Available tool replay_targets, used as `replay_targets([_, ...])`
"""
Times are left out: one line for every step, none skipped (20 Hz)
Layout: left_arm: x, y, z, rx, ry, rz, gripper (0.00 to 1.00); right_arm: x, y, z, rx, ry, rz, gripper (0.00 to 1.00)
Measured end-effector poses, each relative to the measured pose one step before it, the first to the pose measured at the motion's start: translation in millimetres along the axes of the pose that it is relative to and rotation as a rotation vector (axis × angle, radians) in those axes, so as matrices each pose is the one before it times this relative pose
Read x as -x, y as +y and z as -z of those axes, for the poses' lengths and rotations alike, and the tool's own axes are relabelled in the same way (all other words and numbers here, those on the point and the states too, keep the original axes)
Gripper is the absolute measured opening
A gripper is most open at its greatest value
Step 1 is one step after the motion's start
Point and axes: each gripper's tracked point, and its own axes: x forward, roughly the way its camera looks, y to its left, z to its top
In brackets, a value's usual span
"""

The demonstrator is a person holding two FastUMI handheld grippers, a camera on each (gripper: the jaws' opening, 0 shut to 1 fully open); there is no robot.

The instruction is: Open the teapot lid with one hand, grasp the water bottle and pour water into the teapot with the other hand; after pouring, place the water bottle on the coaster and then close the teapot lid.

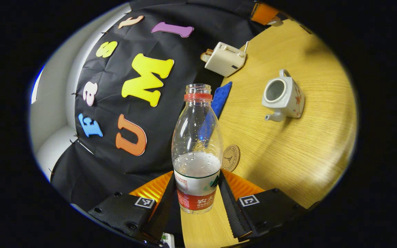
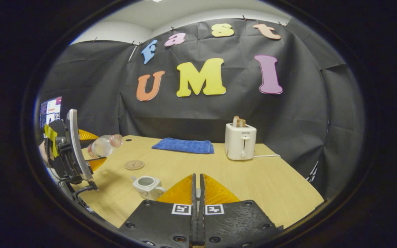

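- Clear plastic water bottle, capless, part full, clamped between left gripper jaws, tilted above wooden surface.
- White lidless teapot beyond jaws; round coaster just beside bottle.
- Right gripper jaws together, teapot just ahead-left.

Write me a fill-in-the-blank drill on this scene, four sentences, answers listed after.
1. The left tool grips a ____ with no cap on.
2. The teapot stands on the table with its ____ off.
3. The round coaster has ____ resting on it.
4. The right tool has its fingers ____, and the lid cannot be seen between them.

Missing words: water bottle; lid; nothing; closed together
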Motion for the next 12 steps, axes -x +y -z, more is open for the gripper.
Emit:
replay_targets([-0.75,-0.26,-1.89,-0.04221,0.00092,0.00766,0.74,0.49,-2.08,1.85,0.00377,0.00388,0.00225,0.00])
replay_targets([-1.36,-1.57,-1.32,-0.03765,0.00431,0.00453,0.73,0.85,-1.15,1.81,0.00171,0.00279,-0.00123,0.00])
replay_targets([2.19,-1.18,-2.72,-0.03211,-0.00263,0.00344,0.73,0.93,-1.16,0.95,0.00005,0.00239,0.00014,0.00])
replay_targets([2.03,-2.50,-2.43,-0.03032,-0.00375,0.00798,0.73,1.38,-0.49,1.18,0.00075,0.00105,-0.00085,0.00])
replay_targets([-0.08,-1.55,-1.44,-0.02827,-0.00209,0.00254,0.74,1.09,-0.97,0.33,0.00153,-0.00083,0.00203,0.00])
replay_targets([0.36,-1.77,-2.83,-0.03119,-0.00346,-0.00246,0.74,0.91,-1.07,0.69,0.00240,-0.00106,0.00181,0.00])
replay_targets([-1.11,0.88,-2.93,-0.03340,0.00029,-0.00508,0.74,0.99,-2.08,-0.23,0.00191,-0.00205,0.00377,0.00])
replay_targets([-0.55,2.58,-2.68,-0.03410,0.00080,-0.00846,0.74,1.40,-1.67,0.70,0.00063,-0.00119,0.00226,0.00])
replay_targets([-0.23,2.88,-1.43,-0.03121,-0.00130,-0.00985,0.74,1.00,-1.30,-0.11,-0.00069,-0.00083,0.00156,0.00])
replay_targets([1.16,0.87,-0.36,-0.02271,0.00151,-0.00769,0.73,1.17,-1.97,0.47,0.00089,-0.00013,0.00273,0.00])
replay_targets([0.55,1.15,-0.31,-0.01634,0.00073,-0.00238,0.73,0.79,-2.34,-0.09,-0.00020,-0.00034,0.00317,0.00])
replay_targets([0.06,-0.06,-1.85,-0.01333,-0.00223,0.00181,0.73,0.09,-1.17,-0.04,-0.00136,-0.00032,0.00153,0.00])
